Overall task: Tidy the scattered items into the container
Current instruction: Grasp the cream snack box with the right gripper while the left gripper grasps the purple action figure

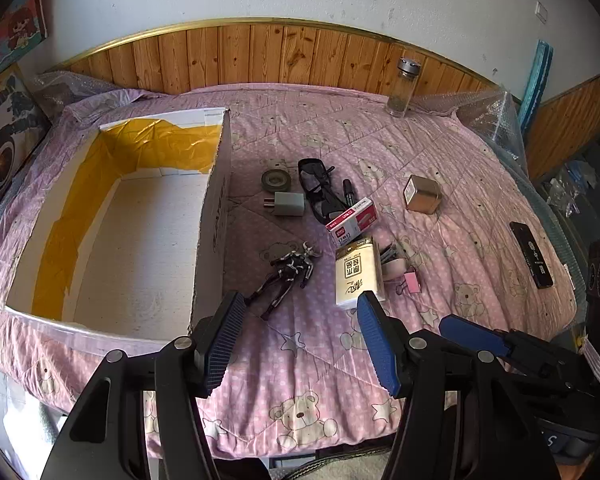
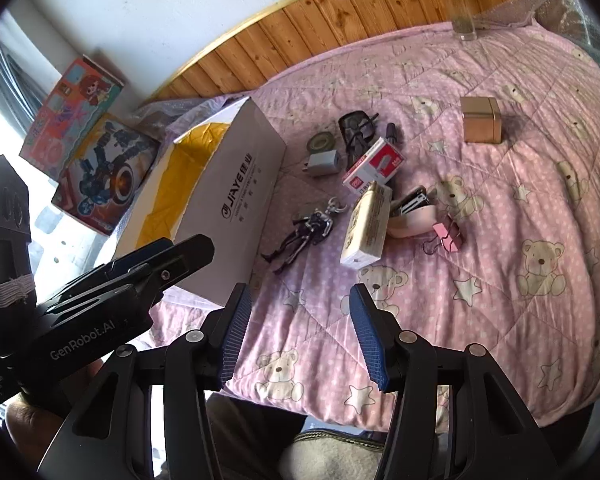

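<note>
White cardboard, lined with yellow tape, makes up the open box [image 1: 112, 216] that serves as container; it sits on the pink bear-print quilt [image 1: 440, 184] and holds nothing that can be seen, so the tidying looks barely begun; every scattered thing lies to the right of the box; nearest its right wall is the black-and-silver action figure [image 1: 288, 270], then the grey plug adapter [image 1: 290, 204], dark tape roll [image 1: 275, 180], black sunglasses [image 1: 316, 184], red-and-white staple box [image 1: 352, 222] and cream tissue pack [image 1: 358, 270]; well apart from the box stands the gold square tin [image 1: 422, 194]. Both tools hover short of the pile; the left gripper [image 1: 300, 344] is spread and empty, the right gripper [image 2: 300, 334] likewise. My guess: a first pick is being chosen; the figure, closest to the box, suits a straight descent and a pinch across its torso.
</note>
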A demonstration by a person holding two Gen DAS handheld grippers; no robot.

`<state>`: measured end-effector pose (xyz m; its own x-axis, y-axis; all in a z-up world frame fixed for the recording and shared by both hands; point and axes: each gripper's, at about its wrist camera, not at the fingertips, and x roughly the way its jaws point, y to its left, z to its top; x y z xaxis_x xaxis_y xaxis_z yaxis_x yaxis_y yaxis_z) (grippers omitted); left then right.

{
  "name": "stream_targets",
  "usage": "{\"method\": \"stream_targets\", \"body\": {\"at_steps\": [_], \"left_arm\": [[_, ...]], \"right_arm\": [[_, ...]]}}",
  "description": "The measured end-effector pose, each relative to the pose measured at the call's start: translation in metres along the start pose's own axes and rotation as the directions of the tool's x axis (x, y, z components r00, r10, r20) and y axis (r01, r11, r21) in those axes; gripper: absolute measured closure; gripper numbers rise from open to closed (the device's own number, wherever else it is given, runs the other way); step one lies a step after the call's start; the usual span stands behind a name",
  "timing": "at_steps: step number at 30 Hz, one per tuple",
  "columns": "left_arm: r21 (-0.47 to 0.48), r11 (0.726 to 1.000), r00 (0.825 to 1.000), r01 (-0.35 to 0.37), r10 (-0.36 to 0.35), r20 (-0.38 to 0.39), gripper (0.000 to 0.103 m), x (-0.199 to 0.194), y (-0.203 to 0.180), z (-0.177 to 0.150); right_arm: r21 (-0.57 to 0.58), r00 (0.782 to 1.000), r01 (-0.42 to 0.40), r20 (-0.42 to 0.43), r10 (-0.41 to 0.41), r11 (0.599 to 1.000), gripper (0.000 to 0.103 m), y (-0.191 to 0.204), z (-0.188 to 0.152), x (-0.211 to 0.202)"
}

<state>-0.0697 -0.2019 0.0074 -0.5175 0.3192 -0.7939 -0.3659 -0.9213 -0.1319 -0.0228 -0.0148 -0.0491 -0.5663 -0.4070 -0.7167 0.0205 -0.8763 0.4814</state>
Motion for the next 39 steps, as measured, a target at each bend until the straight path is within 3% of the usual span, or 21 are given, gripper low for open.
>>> {"method": "stream_targets", "body": {"at_steps": [13, 18, 22, 25, 28, 29, 31, 39], "left_arm": [[0.003, 0.999, 0.993, 0.052, -0.051, -0.104, 0.043, 0.057, 0.005, 0.012], [0.05, 0.998, 0.997, 0.025, -0.022, -0.07, 0.039, 0.064, 0.009, 0.016], [0.019, 1.0, 0.999, -0.018, 0.019, -0.044, 0.039, 0.062, 0.023, 0.018], [0.024, 0.997, 0.997, 0.068, -0.067, -0.047, 0.039, 0.061, 0.019, 0.02], [0.078, 0.991, 0.994, 0.106, -0.103, -0.04, 0.039, 0.067, 0.003, 0.021], [0.079, 0.991, 0.993, 0.108, -0.105, -0.047, 0.039, 0.072, 0.001, 0.021], [0.07, 0.992, 0.991, 0.11, -0.104, -0.078, 0.039, 0.087, 0.002, 0.019], [0.08, 0.994, 0.982, 0.073, -0.058, -0.181, 0.039, 0.146, 0.013, 0.013]], "right_arm": [[0.098, 0.997, 0.042, -0.067, -0.036, 0.994, 0.048, -0.029, 0.018, 0.035], [0.158, 0.992, 0.049, -0.121, -0.03, 0.986, 0.048, -0.043, 0.025, 0.058], [0.167, 0.99, 0.051, -0.141, -0.027, 0.985, 0.048, -0.045, 0.028, 0.073], [0.181, 0.989, 0.05, -0.143, -0.024, 0.982, 0.048, -0.049, 0.031, 0.084], [0.207, 0.989, 0.054, -0.147, -0.023, 0.977, 0.048, -0.059, 0.035, 0.096], [0.211, 0.988, 0.057, -0.151, -0.025, 0.976, 0.051, -0.062, 0.036, 0.1], [0.217, 0.986, 0.05, -0.164, -0.014, 0.975, 0.079, -0.069, 0.037, 0.107], [0.193, 0.992, 0.061, -0.118, -0.039, 0.979, 0.08, -0.083, 0.041, 0.069]]}}
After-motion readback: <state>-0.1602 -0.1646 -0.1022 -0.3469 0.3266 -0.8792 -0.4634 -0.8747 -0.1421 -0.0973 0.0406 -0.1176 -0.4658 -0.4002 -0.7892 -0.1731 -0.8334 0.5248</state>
